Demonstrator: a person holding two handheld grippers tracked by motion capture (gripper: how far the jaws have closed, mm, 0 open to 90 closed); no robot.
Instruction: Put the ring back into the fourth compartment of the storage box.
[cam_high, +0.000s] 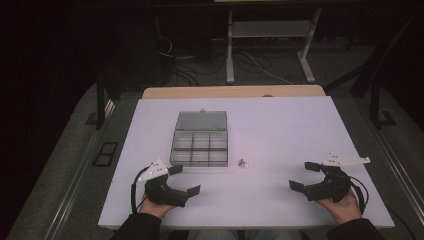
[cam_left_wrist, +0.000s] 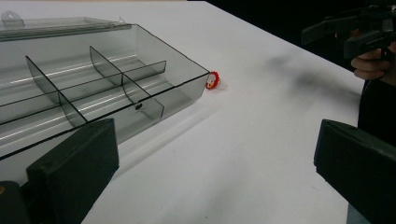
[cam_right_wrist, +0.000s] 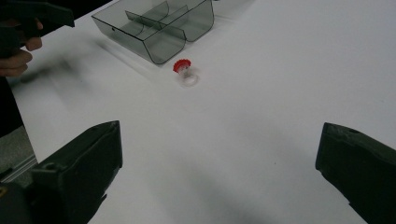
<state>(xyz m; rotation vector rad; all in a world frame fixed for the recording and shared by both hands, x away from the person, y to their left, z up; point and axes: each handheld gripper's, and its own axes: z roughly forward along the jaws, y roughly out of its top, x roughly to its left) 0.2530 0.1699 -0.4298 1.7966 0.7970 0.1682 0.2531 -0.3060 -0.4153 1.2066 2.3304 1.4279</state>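
A clear smoky plastic organizer box with its lid folded back sits on the white table, its compartments bare. A small red-topped ring lies just right of the box's near corner; it shows as a red face charm in the left gripper view and as a red top on a clear ring in the right gripper view. My left gripper rests open near the table's front, just in front of the box. My right gripper is open at the front right, holding nothing.
The box is divided into several compartments by thin walls. Behind the white table a wooden table edge shows, with desk legs and cables on the dark floor beyond. Wide bare table surface lies between the two grippers.
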